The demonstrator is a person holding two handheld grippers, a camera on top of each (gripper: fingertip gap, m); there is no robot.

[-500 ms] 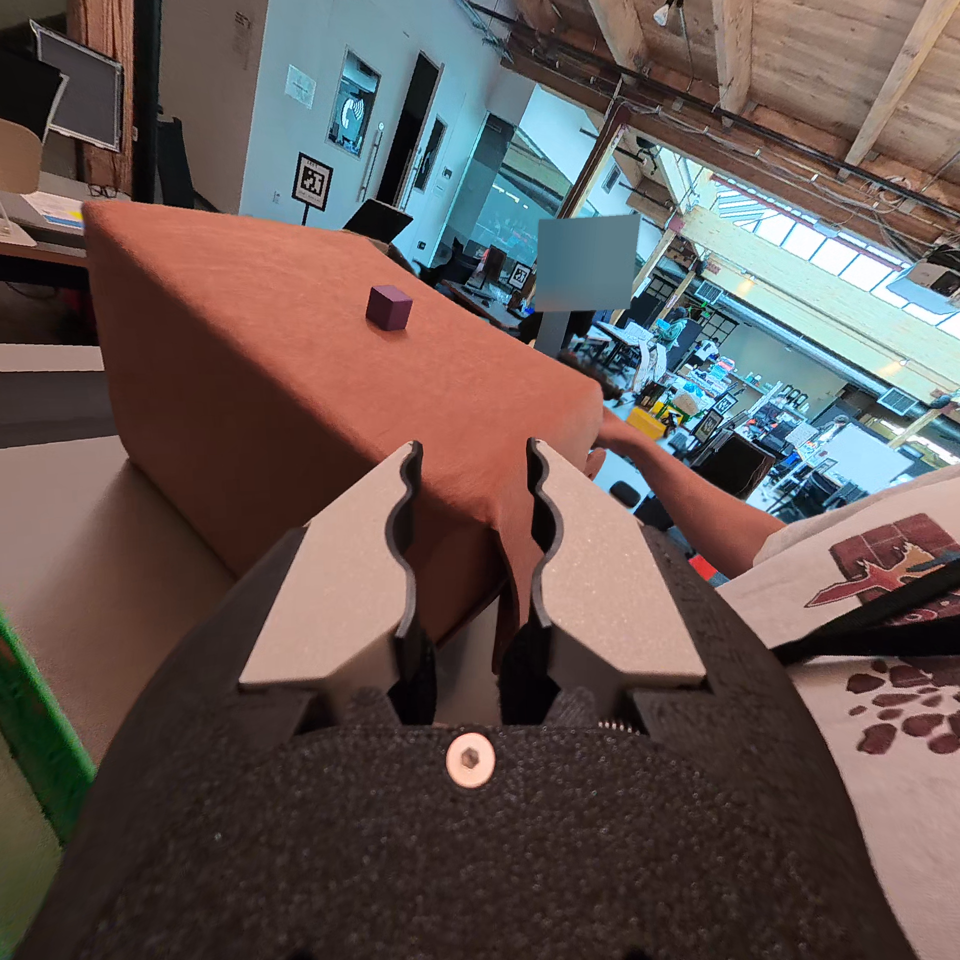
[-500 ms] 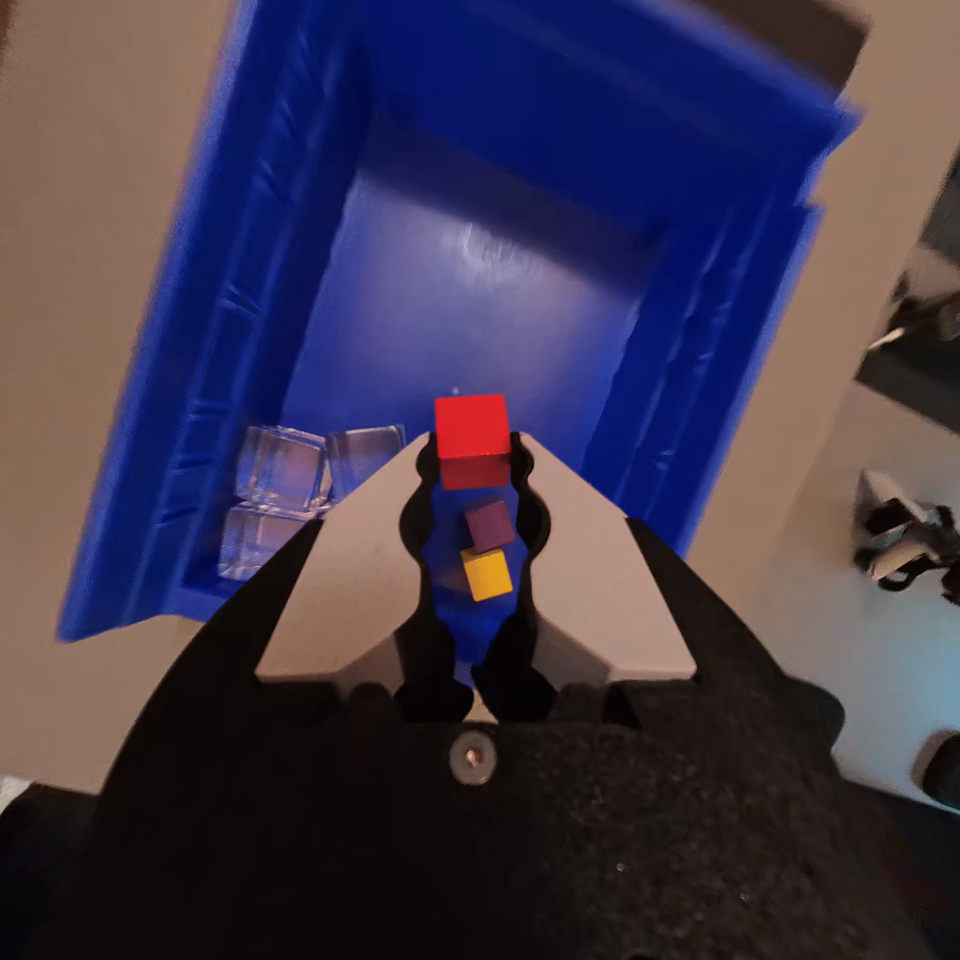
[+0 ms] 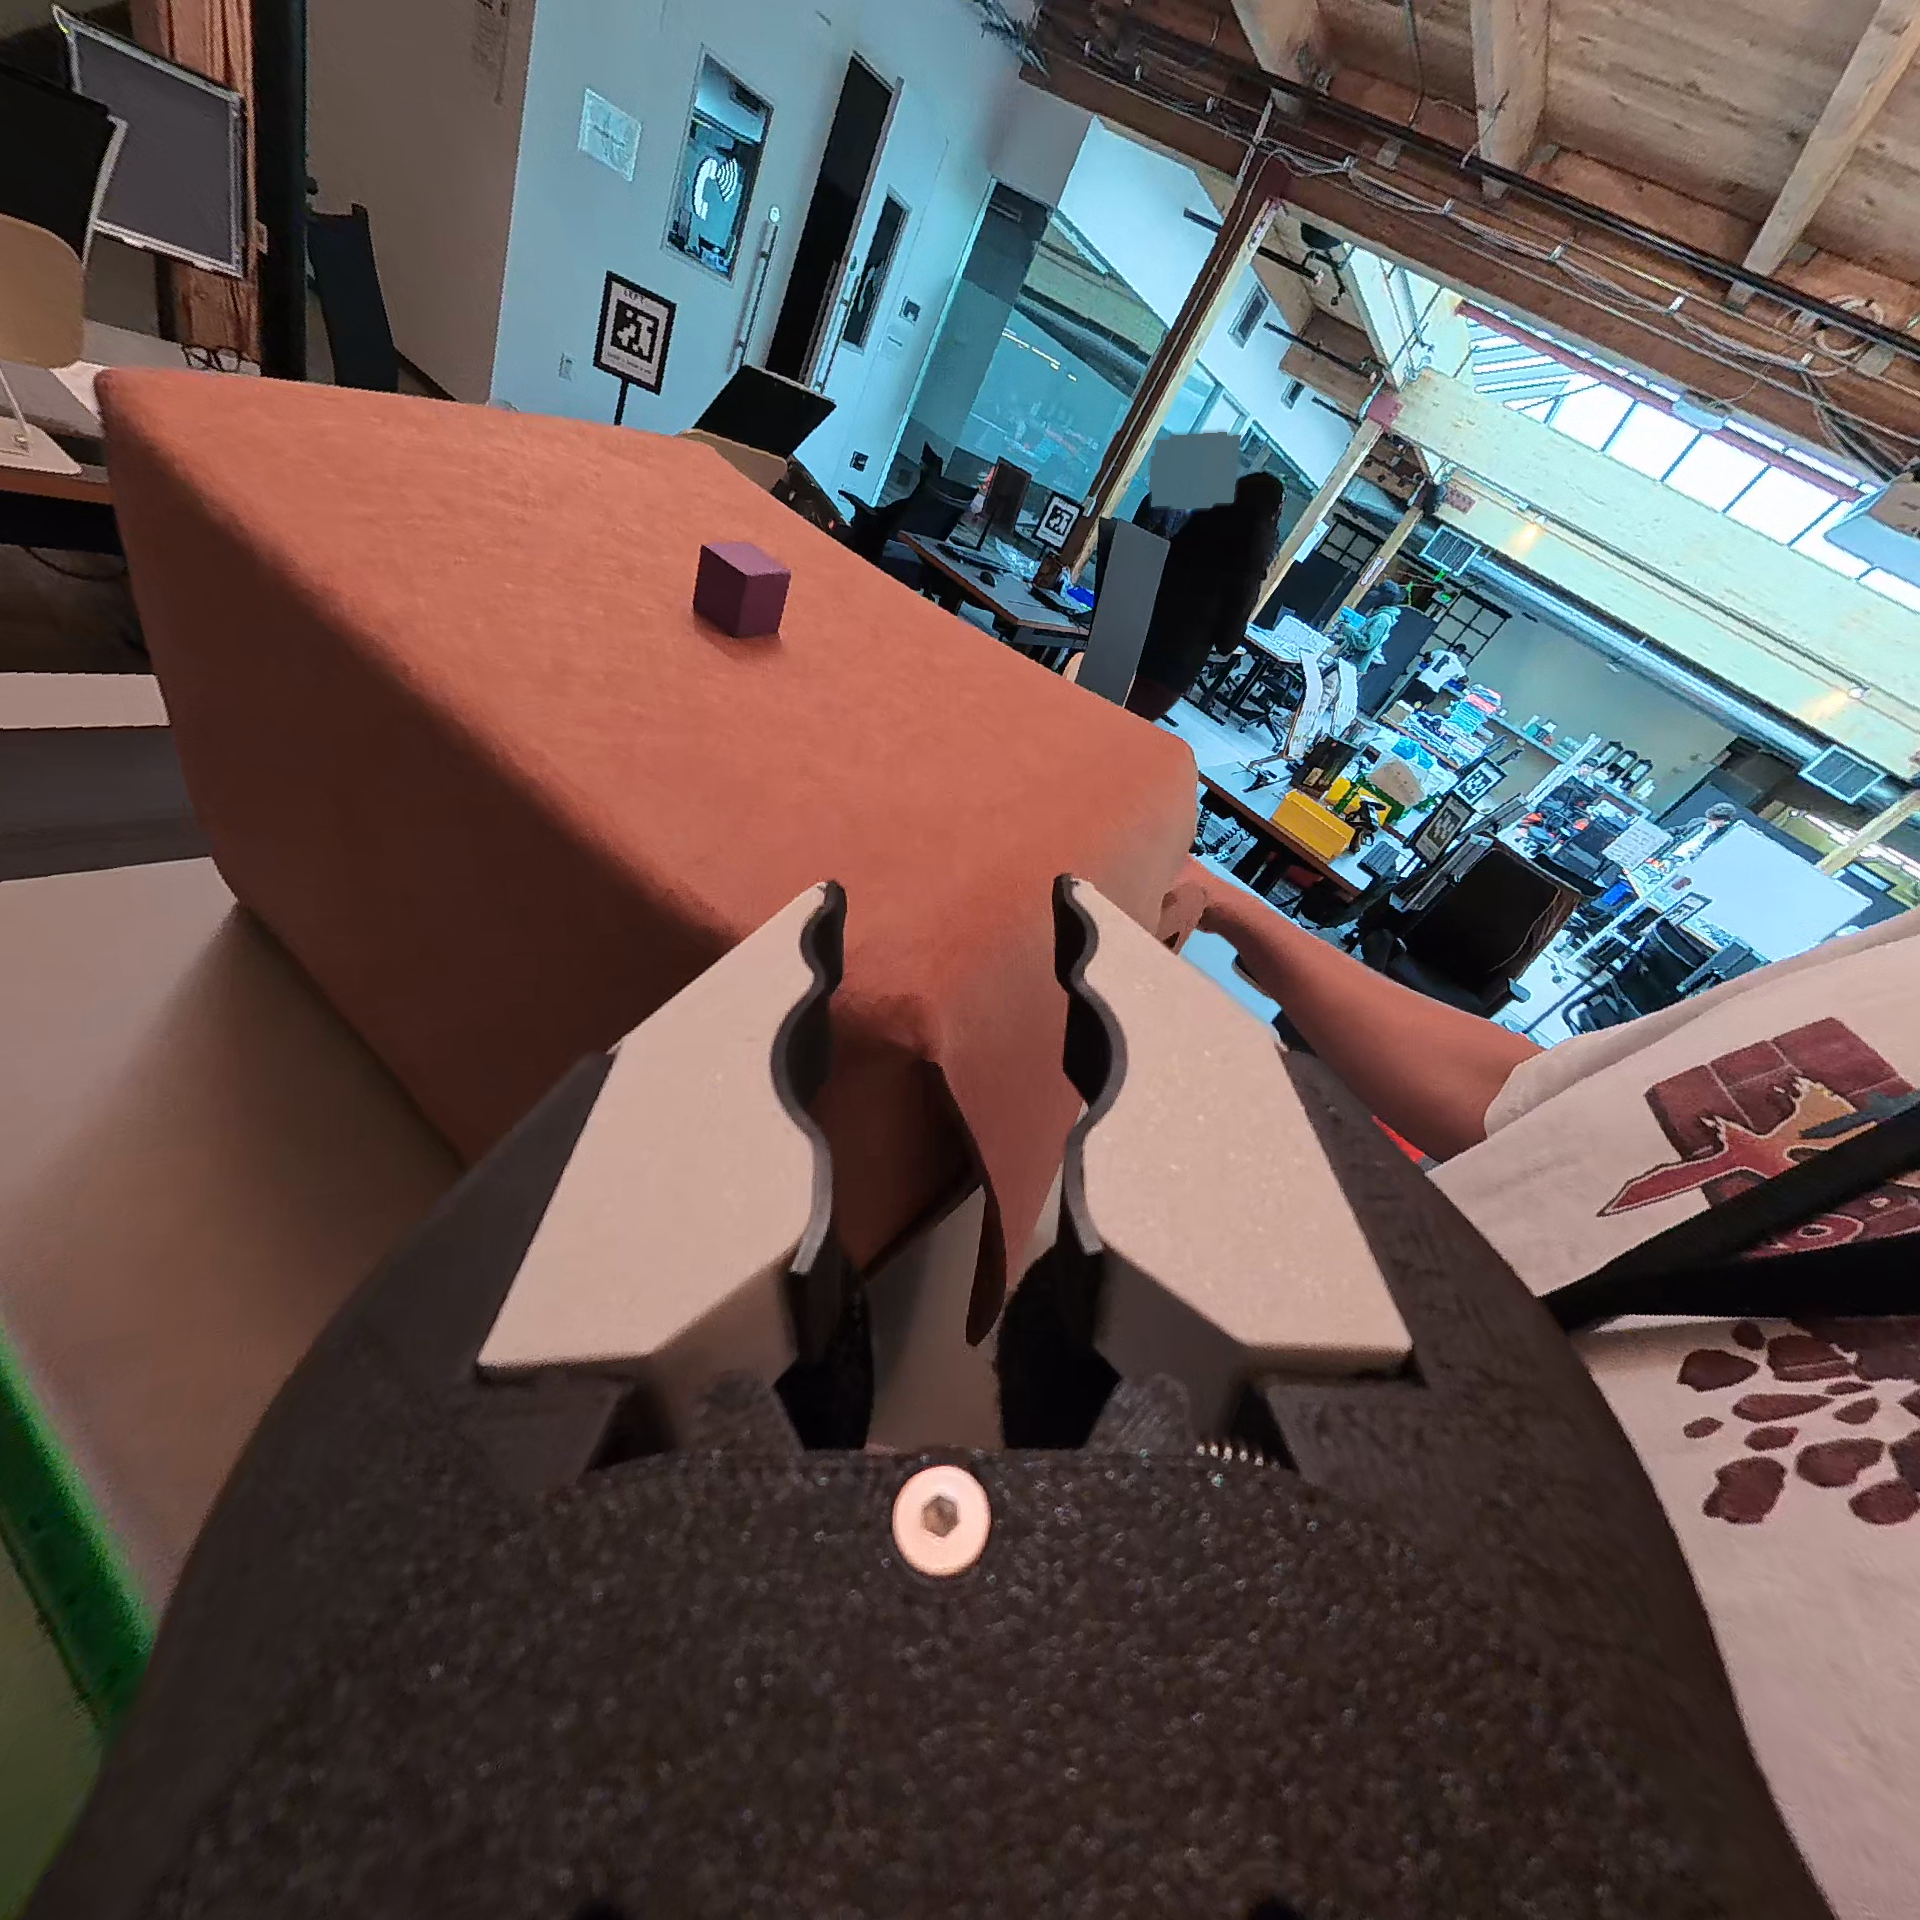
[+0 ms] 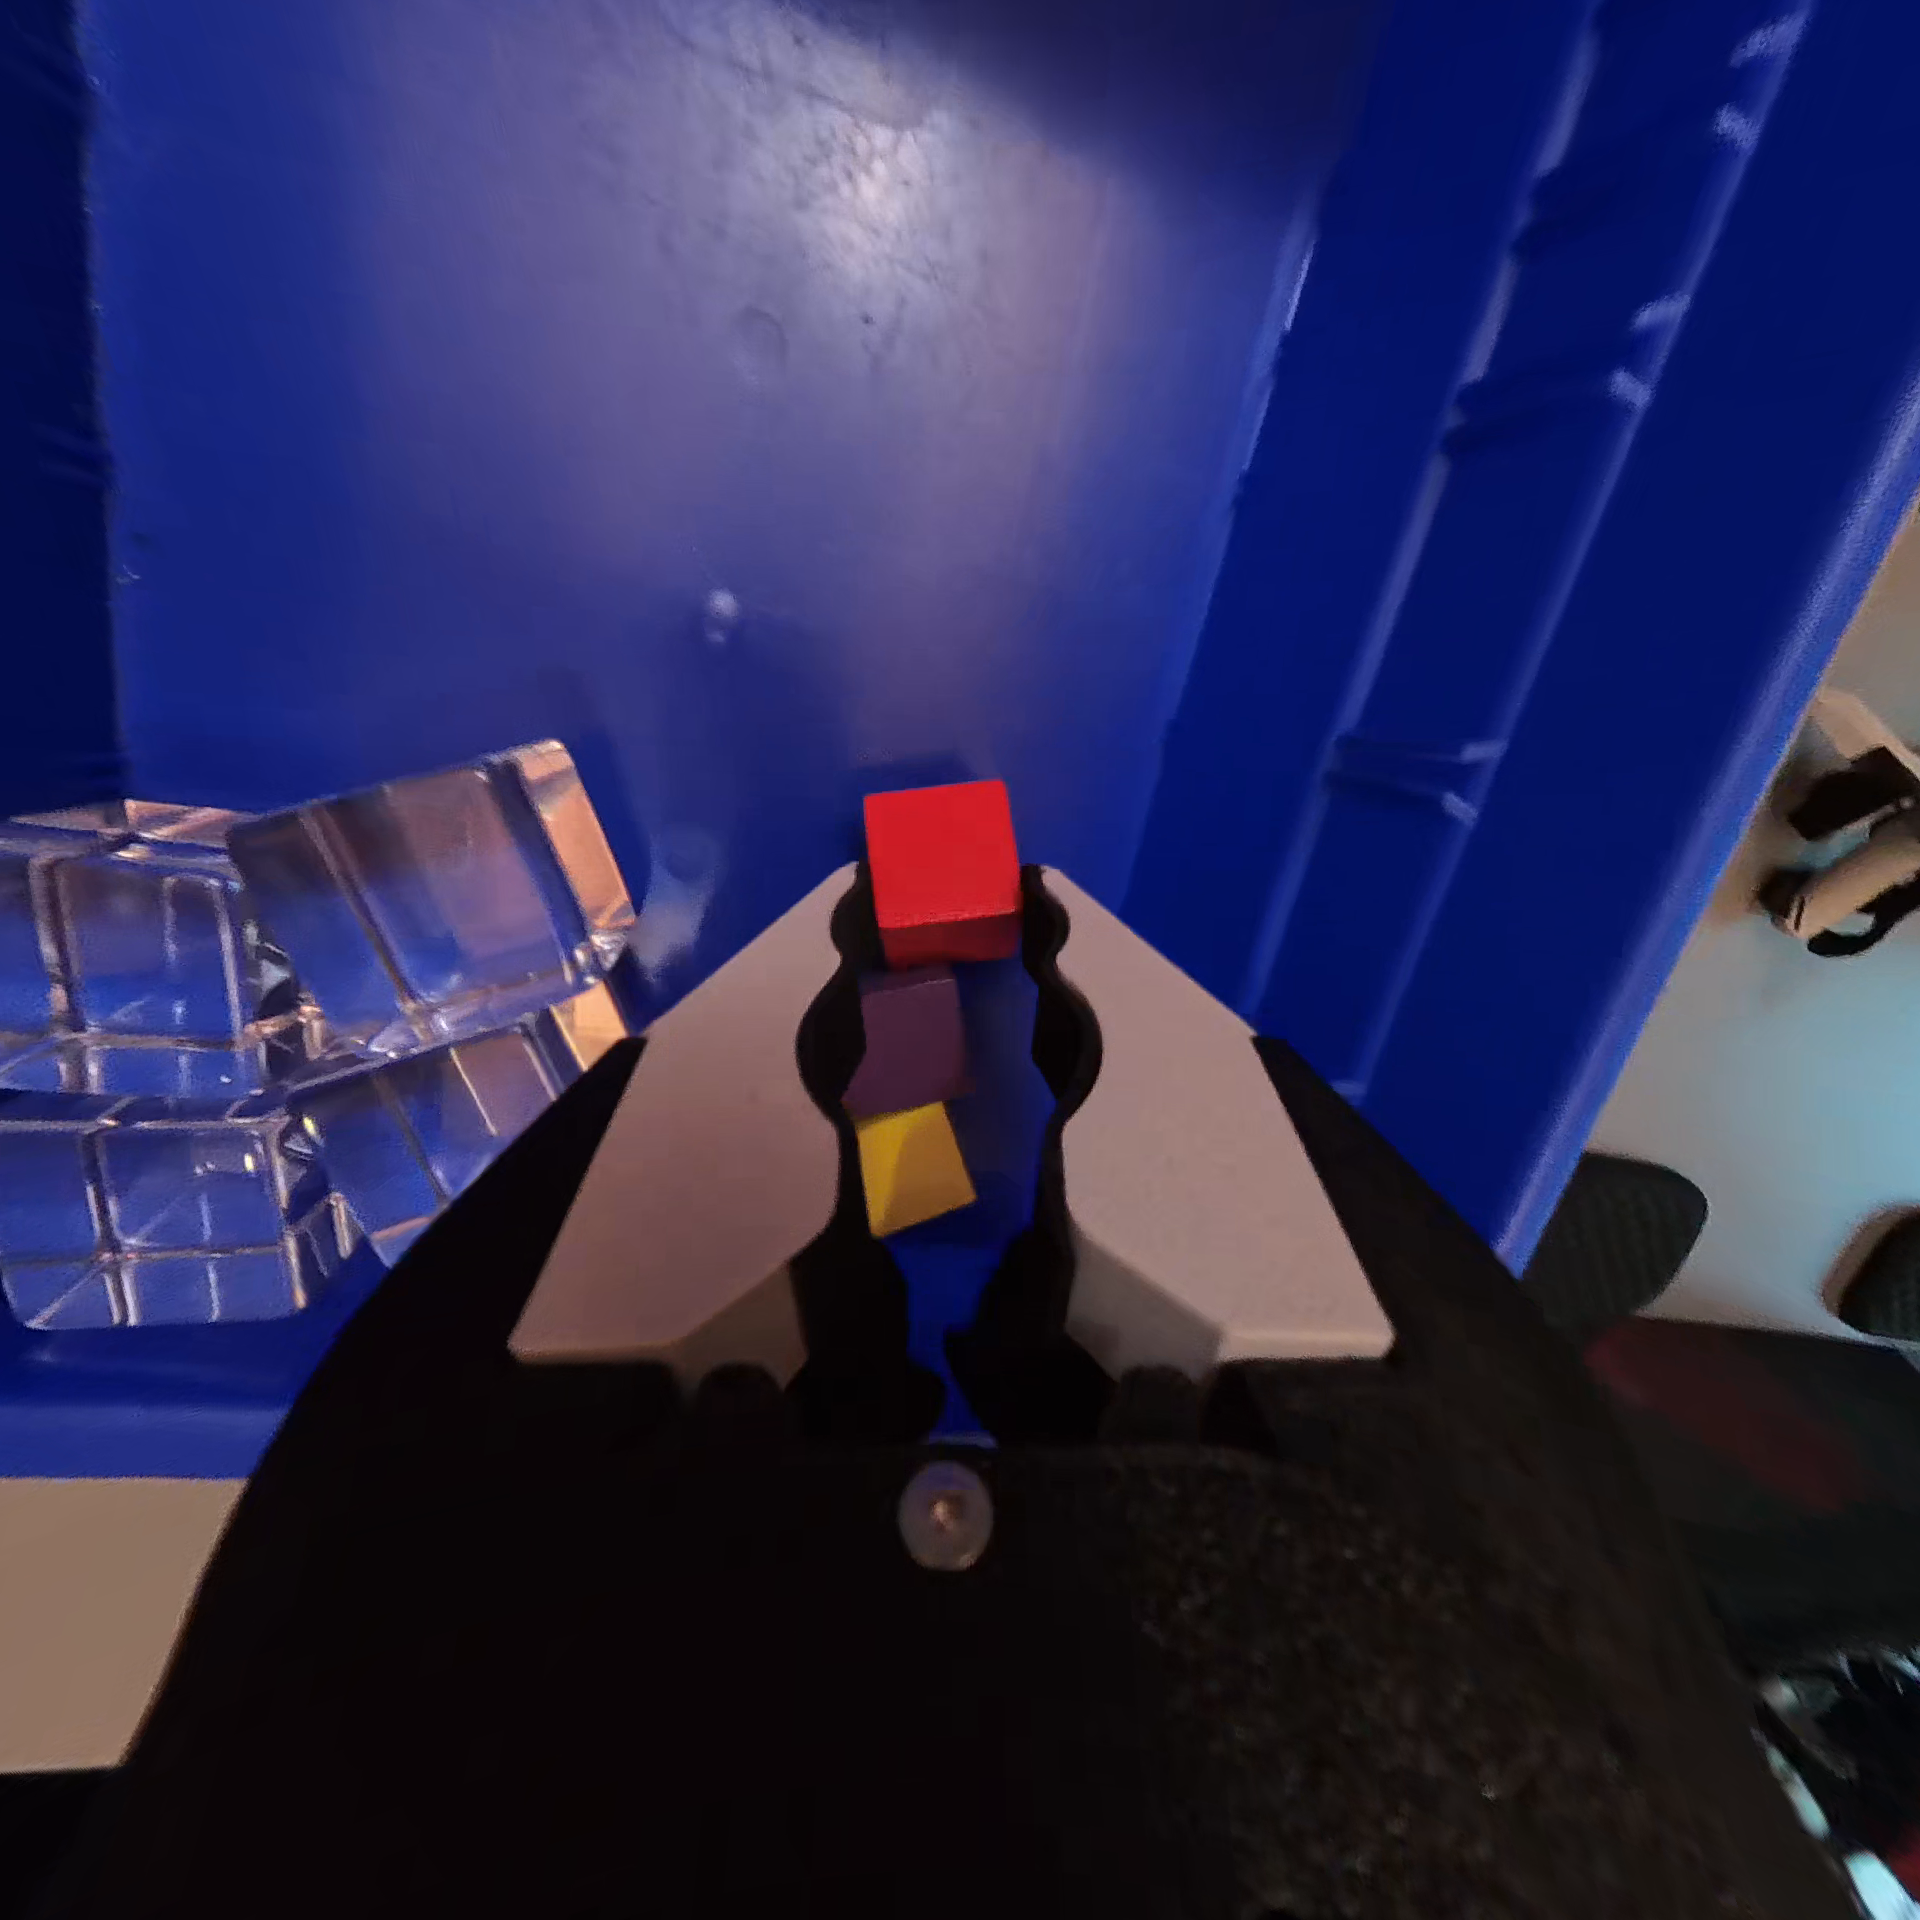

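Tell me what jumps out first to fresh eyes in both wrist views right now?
The red cube pinched at the right gripper tips stands out, low inside the blue bin, with a purple cube and a yellow cube below it and clear blocks piled at the left. In the left wrist view, a lone dark purple cube sits on the rust-brown cloth, whose hanging corner falls between the open left gripper fingers.

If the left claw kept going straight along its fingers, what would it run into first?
Most likely the brown cloth: its hanging corner droops between the fingers of the open left claw, and the cloth-covered block rises right behind. The purple cube sits farther back on top; depth is hard to judge.
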